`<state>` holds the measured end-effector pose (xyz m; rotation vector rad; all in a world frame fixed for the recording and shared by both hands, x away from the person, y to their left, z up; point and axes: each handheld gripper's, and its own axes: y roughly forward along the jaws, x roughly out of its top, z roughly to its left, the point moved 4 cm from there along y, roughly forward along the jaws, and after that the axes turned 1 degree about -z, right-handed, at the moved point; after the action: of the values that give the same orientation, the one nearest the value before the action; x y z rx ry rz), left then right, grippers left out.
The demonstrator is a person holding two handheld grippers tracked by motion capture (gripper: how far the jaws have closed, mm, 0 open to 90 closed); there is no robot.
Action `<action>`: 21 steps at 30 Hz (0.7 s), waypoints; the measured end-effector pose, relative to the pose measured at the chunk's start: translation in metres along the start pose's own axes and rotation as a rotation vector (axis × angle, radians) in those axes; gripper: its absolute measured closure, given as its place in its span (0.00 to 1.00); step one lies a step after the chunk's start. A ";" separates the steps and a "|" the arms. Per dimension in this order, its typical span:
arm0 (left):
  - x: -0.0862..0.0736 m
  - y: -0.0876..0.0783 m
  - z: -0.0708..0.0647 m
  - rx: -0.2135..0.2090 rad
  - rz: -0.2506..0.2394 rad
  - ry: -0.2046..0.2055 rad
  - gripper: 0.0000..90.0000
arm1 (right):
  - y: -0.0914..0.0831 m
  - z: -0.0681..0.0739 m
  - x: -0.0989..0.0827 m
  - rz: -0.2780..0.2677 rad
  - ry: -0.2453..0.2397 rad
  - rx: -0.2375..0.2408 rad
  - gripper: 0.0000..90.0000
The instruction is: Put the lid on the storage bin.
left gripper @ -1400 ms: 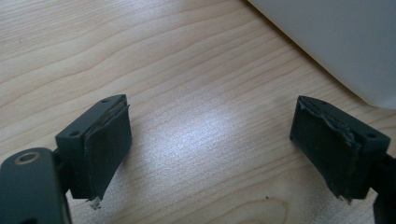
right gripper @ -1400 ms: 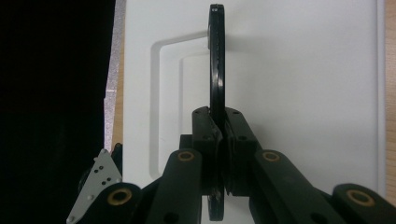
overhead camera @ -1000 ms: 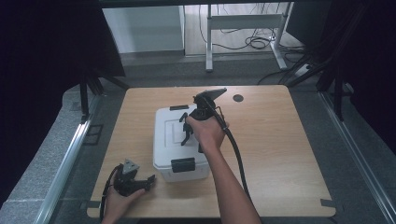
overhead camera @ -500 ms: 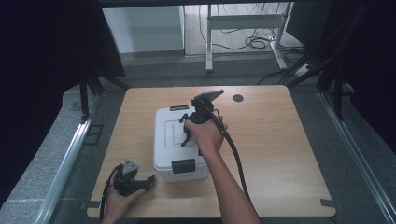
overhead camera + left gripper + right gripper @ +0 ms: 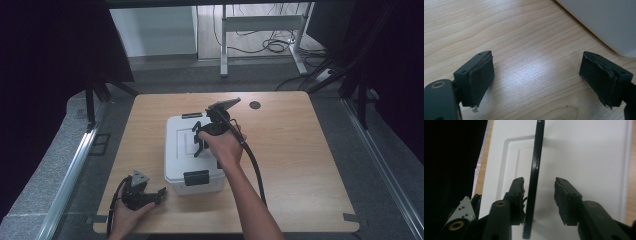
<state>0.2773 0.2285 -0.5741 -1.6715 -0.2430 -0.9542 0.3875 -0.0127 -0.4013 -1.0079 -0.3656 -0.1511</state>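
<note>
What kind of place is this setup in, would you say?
Probably a lab or recording workspace. A bare wooden table stands hemmed in by dark curtains, with loose cables on the floor behind it by a metal desk frame. A white lidded box sits on the table.

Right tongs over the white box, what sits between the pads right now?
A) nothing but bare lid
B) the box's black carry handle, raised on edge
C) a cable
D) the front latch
B. In the right gripper view the thin black handle stands on edge above the white box lid, between the pads of the right tongs; the jaws have just been opening, with a gap to the right-hand pad.
</note>
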 end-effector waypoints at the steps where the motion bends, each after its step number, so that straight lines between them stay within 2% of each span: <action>1: 0.000 0.000 0.000 0.000 0.000 0.000 0.14 | -0.003 -0.001 0.000 -0.008 -0.017 0.009 0.62; 4: 0.000 0.000 0.000 0.000 0.000 0.000 0.14 | -0.011 -0.005 -0.002 -0.050 -0.055 0.041 0.56; 10: 0.000 0.000 0.000 0.000 0.000 0.000 0.14 | -0.026 -0.014 -0.006 -0.105 -0.113 0.097 0.54; 13: 0.000 0.000 0.000 0.000 0.000 0.000 0.14 | -0.034 -0.021 -0.009 -0.129 -0.132 0.109 0.54; 21: 0.000 0.000 0.000 0.000 0.000 0.001 0.14 | -0.056 -0.047 -0.021 -0.182 -0.135 0.135 0.54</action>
<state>0.2774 0.2285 -0.5741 -1.6713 -0.2422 -0.9547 0.3630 -0.0827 -0.3870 -0.8531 -0.5836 -0.2199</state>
